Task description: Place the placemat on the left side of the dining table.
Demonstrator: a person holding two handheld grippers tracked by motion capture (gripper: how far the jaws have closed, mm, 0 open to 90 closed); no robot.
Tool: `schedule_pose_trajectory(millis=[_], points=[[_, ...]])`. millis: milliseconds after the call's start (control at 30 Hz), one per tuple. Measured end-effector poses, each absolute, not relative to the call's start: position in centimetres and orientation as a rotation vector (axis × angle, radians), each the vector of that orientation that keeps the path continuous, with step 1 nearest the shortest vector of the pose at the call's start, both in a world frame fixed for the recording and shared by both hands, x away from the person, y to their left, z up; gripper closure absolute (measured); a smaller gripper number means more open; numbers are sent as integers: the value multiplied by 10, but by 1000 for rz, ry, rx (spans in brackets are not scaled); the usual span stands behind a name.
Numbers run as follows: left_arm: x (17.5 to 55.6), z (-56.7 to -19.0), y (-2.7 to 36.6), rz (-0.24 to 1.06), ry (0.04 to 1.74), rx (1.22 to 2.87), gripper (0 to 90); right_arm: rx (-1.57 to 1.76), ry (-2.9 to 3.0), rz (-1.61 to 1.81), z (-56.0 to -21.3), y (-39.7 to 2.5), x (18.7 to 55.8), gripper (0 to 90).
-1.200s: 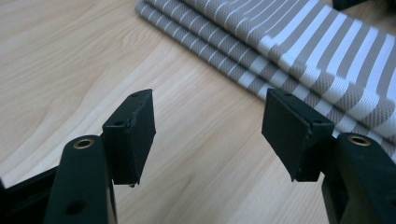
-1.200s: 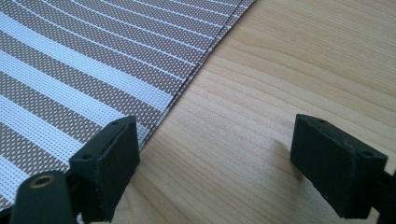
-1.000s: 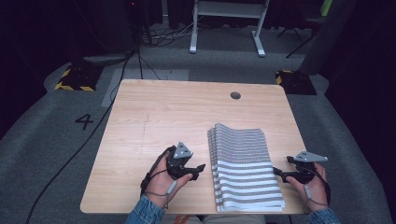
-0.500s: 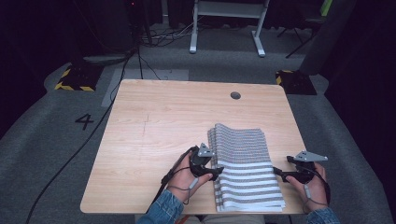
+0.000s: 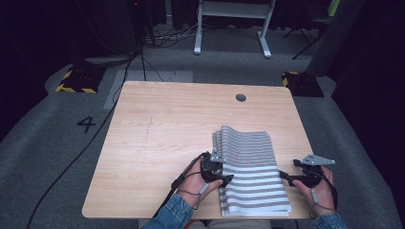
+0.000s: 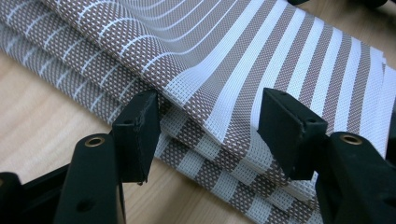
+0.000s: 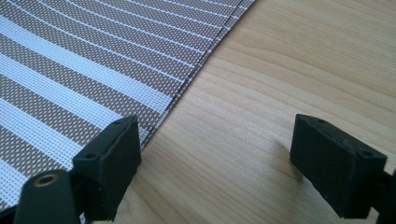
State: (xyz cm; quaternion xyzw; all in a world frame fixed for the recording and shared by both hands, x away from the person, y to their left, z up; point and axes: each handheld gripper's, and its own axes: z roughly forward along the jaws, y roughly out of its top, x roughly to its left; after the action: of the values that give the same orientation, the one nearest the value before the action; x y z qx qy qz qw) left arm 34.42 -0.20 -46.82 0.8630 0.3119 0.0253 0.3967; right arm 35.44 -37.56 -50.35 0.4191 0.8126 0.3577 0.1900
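Brown-and-white striped woven cloth [image 5: 252,176], folded in several layers, lies on the near right part of the wooden table [image 5: 162,138], its near edge close to the table's near edge.

Change over the last second: the left gripper [image 5: 224,179] has moved rightward from bare wood to the cloth's left edge. One second ago it sat well left of the cloth; half a second ago it was just beside it; now its tips meet the edge. The right gripper [image 5: 282,174] has not shifted; it rests at the cloth's right edge as before. The cloth itself looks unmoved.

Jaw state, left gripper view: jaws spread wide, straddling the stacked left edge of the cloth [image 6: 243,88], one jaw beside the lower layers, the other over the top layer. Not closed on anything yet.

Jaw state, right gripper view: jaws also spread apart; one jaw sits at the cloth's hem [image 7: 93,70], the other over bare wood [image 7: 280,93]. No grip.

Judgement: both tools are now placed at opposite side edges, so the approach looks finished and a two-sided pinch looks to be next. Risk: the left jaws may catch more than one layer, since the stacked folds lie close together.
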Motion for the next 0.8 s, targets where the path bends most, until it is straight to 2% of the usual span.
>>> schedule_pose_trajectory(millis=[67, 167, 233, 300, 333, 400, 467, 800], points=[[345, -468, -7, 63, 785, 2192, 406, 1179, 2282, 1005, -503, -375, 354, 165], [353, -475, -16, -37, 797, 2191, 391, 1179, 2282, 1004, -503, -375, 354, 165], [355, -477, -17, -33, 800, 2207, 413, 1179, 2282, 1004, -503, -375, 355, 165], [355, -478, -19, -1, 824, 2210, 560, 1179, 2282, 1004, -503, -375, 354, 165], [354, -477, -18, 27, 824, 2211, 560, 1179, 2282, 1004, -503, -375, 354, 165], [354, -474, -17, 47, 817, 2180, 771, 1179, 2281, 1004, -503, -375, 355, 165], [354, -473, -17, 48, 806, 2165, 850, 1179, 2281, 1004, -503, -375, 355, 166], [348, -441, -4, 109, 677, 2085, 882, 1175, 2281, 1003, -504, -376, 355, 166]])
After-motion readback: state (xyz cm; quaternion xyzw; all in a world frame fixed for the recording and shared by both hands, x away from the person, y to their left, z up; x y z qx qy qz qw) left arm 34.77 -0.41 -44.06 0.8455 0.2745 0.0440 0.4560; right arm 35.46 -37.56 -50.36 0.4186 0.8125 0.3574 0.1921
